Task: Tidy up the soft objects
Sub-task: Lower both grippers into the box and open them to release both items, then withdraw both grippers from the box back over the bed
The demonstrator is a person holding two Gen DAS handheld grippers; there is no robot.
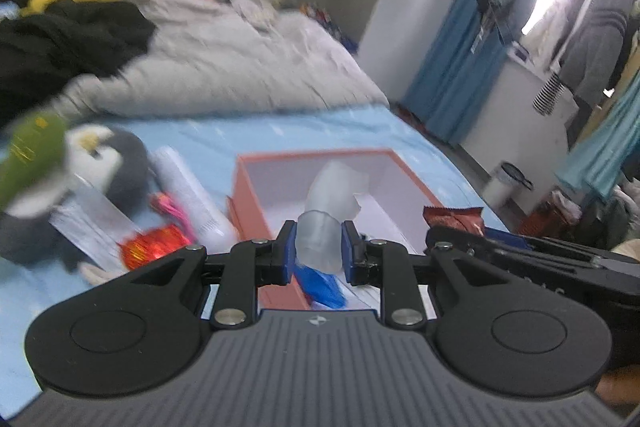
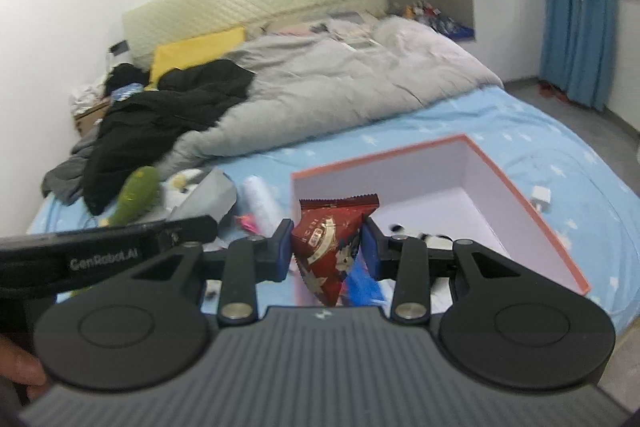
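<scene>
My left gripper (image 1: pixel 319 241) is shut on a crumpled frosted plastic piece (image 1: pixel 334 187), held above the near end of an orange box (image 1: pixel 312 155) with a white inside. My right gripper (image 2: pixel 326 241) is shut on a red snack packet (image 2: pixel 332 255), which hangs over the same orange box (image 2: pixel 380 155). That red packet (image 1: pixel 452 217) also shows at the right of the left wrist view. A blue wrapper (image 1: pixel 320 285) and a small panda plush (image 2: pixel 434 239) lie in the box. A penguin plush (image 1: pixel 100 163) and a green plush (image 1: pixel 32 155) lie to the box's left.
On the blue sheet (image 2: pixel 520 123) left of the box lie a white roll (image 1: pixel 188 191), a shiny red packet (image 1: pixel 154 247) and a pink item (image 1: pixel 170 205). A grey duvet (image 2: pixel 340 83) and black clothes (image 2: pixel 160 107) cover the far bed. A white charger (image 2: pixel 541 195) lies right of the box.
</scene>
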